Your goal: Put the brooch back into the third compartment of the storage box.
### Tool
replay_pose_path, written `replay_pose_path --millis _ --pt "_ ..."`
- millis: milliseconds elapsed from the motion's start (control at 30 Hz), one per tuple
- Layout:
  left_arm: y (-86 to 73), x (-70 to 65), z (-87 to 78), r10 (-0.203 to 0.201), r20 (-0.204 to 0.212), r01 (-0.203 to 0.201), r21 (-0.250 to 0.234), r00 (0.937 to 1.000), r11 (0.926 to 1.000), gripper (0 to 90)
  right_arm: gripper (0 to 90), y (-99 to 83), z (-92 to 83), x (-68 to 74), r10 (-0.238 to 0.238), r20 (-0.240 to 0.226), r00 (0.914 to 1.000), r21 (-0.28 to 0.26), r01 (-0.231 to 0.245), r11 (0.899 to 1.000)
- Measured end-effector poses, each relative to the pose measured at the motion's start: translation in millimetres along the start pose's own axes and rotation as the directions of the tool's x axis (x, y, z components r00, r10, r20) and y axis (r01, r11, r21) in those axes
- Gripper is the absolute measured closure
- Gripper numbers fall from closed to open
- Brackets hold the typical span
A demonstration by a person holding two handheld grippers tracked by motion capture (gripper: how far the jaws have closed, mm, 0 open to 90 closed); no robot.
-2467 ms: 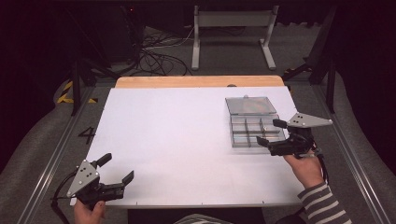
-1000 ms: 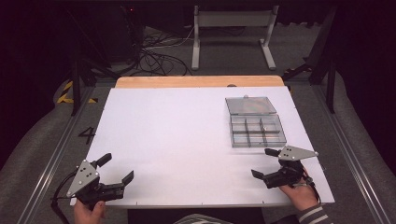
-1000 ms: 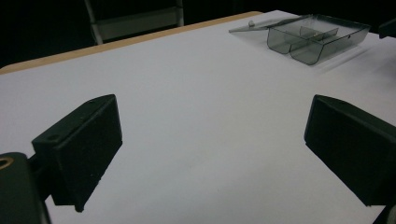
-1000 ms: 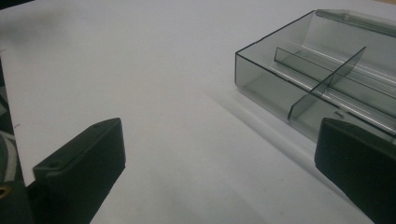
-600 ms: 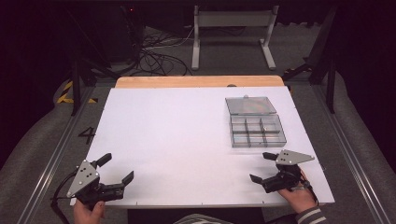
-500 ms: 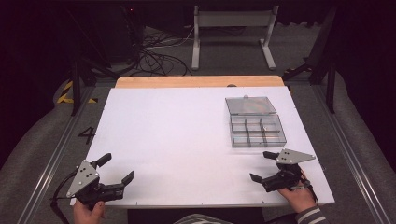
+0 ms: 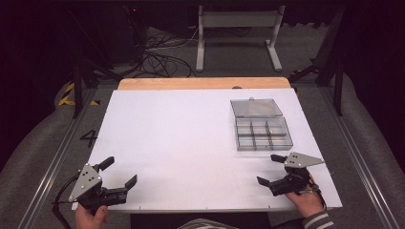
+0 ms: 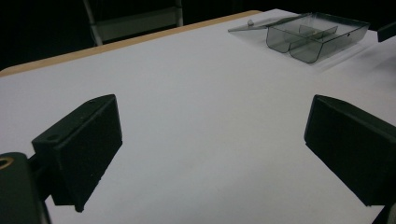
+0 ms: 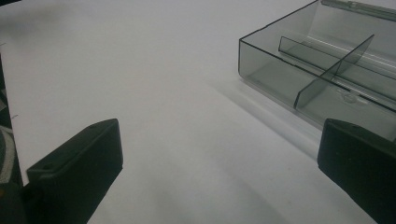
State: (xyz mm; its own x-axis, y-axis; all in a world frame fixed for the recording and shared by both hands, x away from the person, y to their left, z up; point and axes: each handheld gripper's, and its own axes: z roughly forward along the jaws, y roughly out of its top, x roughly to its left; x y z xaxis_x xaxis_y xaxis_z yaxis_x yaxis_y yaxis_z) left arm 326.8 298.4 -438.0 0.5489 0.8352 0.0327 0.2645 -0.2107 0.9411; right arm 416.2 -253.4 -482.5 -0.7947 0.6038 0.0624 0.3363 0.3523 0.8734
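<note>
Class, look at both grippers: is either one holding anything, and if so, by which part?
Nothing is held. The left gripper and right gripper are both open over bare table, apart from the clear compartment box.

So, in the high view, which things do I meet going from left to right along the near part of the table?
left gripper → bare white table → right gripper → grey divided box, slightly farther back.

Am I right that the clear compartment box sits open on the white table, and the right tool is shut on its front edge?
Not quite. The compartment box does sit open on the white table, but the right tool is open and holds nothing; the high view shows it apart from the box, nearer the person.
</note>
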Motion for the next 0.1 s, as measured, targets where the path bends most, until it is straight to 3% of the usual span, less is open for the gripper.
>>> replay_pose_path --millis 100 --pt "0.0 0.6 -0.3 0.005 -0.001 -0.005 0.001 1.0 1.0 4.8 1.1 0.0 0.2 0.2 0.0 -0.002 1.0 0.001 0.0 1.0"
